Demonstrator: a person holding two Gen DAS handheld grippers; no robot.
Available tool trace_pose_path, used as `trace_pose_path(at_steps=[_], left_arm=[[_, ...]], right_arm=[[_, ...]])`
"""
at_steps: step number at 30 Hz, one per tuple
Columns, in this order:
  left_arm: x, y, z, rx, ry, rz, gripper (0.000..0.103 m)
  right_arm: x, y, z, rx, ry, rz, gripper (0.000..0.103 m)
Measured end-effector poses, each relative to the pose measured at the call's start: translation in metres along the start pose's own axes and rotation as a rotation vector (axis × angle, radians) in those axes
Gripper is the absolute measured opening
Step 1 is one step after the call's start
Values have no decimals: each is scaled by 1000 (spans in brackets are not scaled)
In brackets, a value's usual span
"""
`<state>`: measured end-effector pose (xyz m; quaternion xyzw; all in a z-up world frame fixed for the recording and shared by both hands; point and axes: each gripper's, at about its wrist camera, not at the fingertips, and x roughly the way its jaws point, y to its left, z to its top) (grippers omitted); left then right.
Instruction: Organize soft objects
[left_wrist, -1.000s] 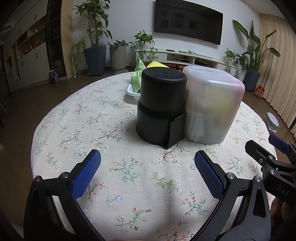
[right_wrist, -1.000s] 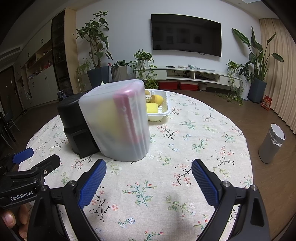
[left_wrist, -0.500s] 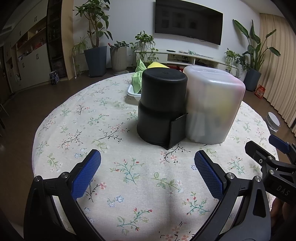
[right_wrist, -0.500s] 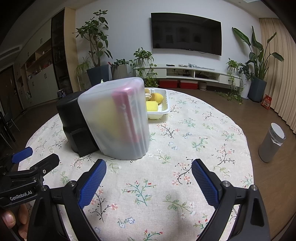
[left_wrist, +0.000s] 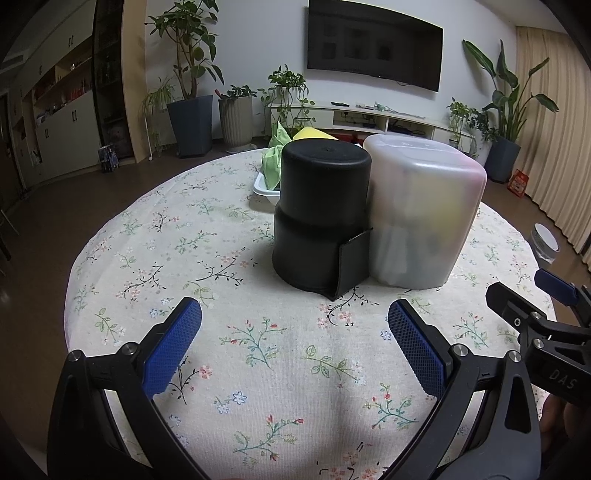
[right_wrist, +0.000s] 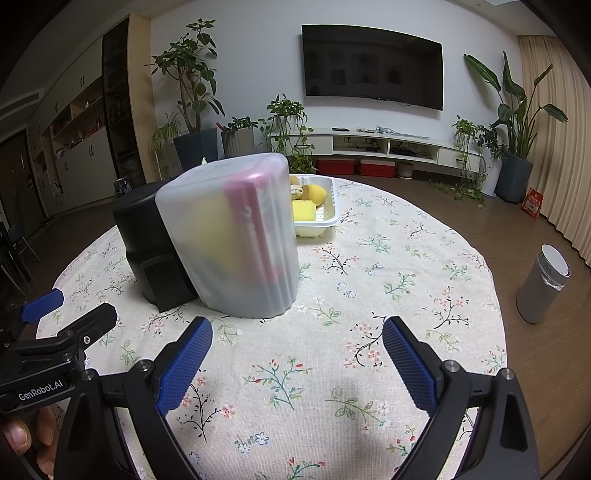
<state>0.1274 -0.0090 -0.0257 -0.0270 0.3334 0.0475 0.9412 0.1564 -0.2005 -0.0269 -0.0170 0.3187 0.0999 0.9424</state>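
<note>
Living room setup, with a round table (left_wrist: 122, 266) under a floral cloth, TV (right_wrist: 371, 66) on the back wall and potted plants all around it.

Your soft stuff sits in the white tray (right_wrist: 328, 216) toward the far side of the table. From the right wrist view you can see a yellow sponge (right_wrist: 303, 211) in it plus a rounder yellow piece (right_wrist: 314, 192) just behind. From the left wrist view a green cloth (left_wrist: 272, 162) pokes up out of the same tray at about 11 o'clock from the black container.

Right in front of the tray, the black container (left_wrist: 321, 218) and the frosted plastic bin (left_wrist: 421, 210) stand upside down, side by side and touching. The frosted one is at 3 o'clock of the black one, and you can make out something yellow and something pink through its wall, too blurry to name.

Your left gripper (left_wrist: 294, 341) hovers low over the cloth at 6 o'clock from the two containers, fingers spread wide, nothing between the blue pads. Your right gripper (right_wrist: 297, 354) is just the same, wide apart and holding nothing, with the frosted bin at roughly 11 o'clock from it. Each gripper shows up at the edge of the other's view.

Off the table, a grey trash can (right_wrist: 541, 284) stands on the floor at 3 o'clock.
</note>
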Motion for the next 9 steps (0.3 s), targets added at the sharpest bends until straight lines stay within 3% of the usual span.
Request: trace_pose_path(at_steps=[9], left_arm=[[2, 0, -1, -6, 12, -13, 103]], right_arm=[[0, 0, 1, 1, 0, 1, 96]])
